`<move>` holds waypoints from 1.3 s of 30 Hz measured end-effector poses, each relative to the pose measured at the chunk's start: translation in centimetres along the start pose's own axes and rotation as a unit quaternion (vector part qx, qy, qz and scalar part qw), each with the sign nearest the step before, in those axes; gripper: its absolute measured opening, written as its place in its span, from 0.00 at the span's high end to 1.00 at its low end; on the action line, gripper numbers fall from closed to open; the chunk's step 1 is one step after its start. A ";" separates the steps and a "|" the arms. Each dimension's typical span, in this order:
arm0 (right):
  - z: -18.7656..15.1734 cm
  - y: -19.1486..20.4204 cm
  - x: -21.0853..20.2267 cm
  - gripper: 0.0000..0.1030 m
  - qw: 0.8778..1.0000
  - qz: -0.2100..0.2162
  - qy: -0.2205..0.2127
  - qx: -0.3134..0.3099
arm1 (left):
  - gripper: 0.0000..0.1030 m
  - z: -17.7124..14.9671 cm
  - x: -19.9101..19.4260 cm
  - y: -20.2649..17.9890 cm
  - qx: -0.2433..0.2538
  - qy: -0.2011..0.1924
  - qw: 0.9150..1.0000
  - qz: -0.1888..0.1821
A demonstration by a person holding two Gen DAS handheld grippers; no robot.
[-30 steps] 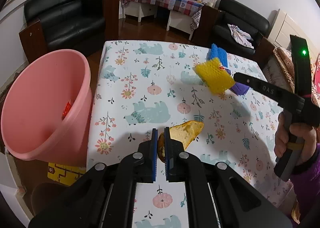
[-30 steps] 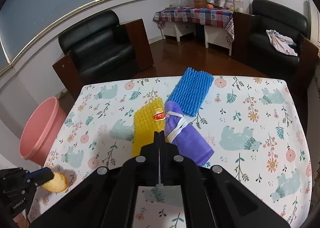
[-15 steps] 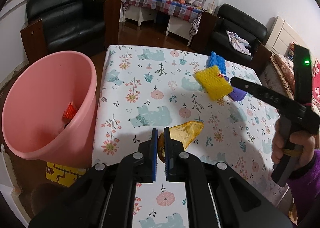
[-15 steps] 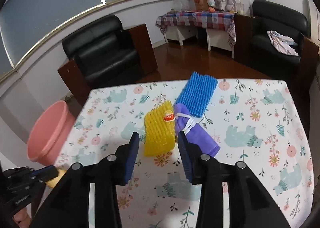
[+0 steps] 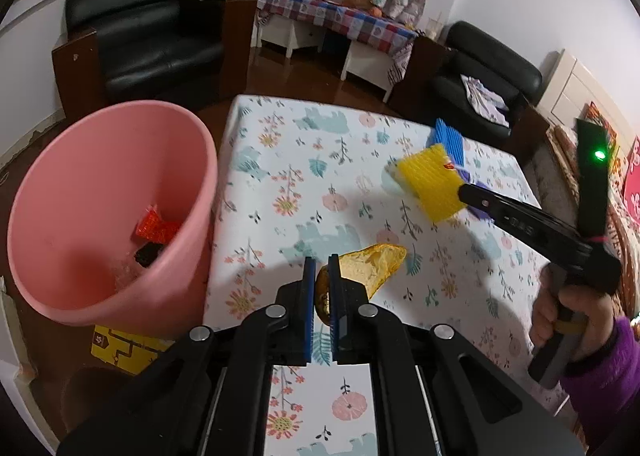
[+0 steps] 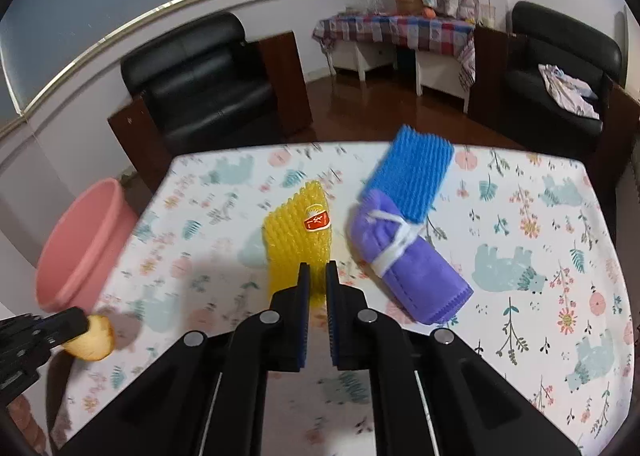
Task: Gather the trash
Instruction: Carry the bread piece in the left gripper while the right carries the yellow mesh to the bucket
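My left gripper (image 5: 321,262) is shut on a crumpled golden-yellow wrapper (image 5: 376,264), held just above the near left part of the floral table (image 5: 280,144). The right wrist view shows that left gripper (image 6: 82,322) at the table's left corner with the wrapper (image 6: 94,338) in it. My right gripper (image 6: 317,268) is shut on the near edge of a yellow foam net (image 6: 298,228) with a red sticker. In the left wrist view the right gripper (image 5: 464,190) grips that net (image 5: 432,184). A pink bin (image 5: 112,208) stands on the floor left of the table.
A blue foam net (image 6: 412,172) and a purple rolled cloth (image 6: 408,268) tied with white string lie just right of the yellow net. Red and black scraps (image 5: 156,232) sit in the bin. A hand in a purple sleeve (image 5: 568,320) holds the right gripper. Black armchairs stand behind.
The right gripper opened, moved forward over the yellow foam net's near edge and shut on it. The left gripper kept its hold on the wrapper and stayed near the bin.
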State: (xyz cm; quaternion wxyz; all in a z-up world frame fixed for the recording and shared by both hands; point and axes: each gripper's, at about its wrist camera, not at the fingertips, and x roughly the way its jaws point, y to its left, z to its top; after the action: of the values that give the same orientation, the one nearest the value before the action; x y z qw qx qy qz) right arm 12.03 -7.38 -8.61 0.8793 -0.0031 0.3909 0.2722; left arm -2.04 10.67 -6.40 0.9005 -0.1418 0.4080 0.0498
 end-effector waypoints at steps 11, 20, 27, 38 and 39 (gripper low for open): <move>3.1 7.4 -5.9 0.93 0.995 0.049 -0.065 -0.063 | 0.95 2.6 -4.5 2.7 -0.022 -0.075 0.995 0.056; 5.0 15.3 -5.5 0.93 0.987 0.070 -0.063 -0.134 | 0.95 3.6 -7.0 7.4 -0.058 -0.112 0.984 0.126; 4.9 21.4 -3.3 0.93 0.980 0.085 -0.039 -0.177 | 0.95 3.4 -8.1 10.0 -0.079 -0.120 0.976 0.161; 3.9 26.3 0.3 0.93 0.974 0.092 -0.001 -0.206 | 0.95 3.0 -7.9 13.4 -0.110 -0.116 0.970 0.184; 3.8 26.5 0.7 0.93 0.974 0.092 0.003 -0.207 | 0.95 3.1 -7.7 13.6 -0.111 -0.114 0.970 0.186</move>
State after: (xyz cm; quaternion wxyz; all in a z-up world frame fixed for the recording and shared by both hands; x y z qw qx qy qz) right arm 2.32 16.35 -0.97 0.8292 -0.1502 0.3274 0.4274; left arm -7.71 24.81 -1.62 0.8948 -0.1561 0.3133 0.2771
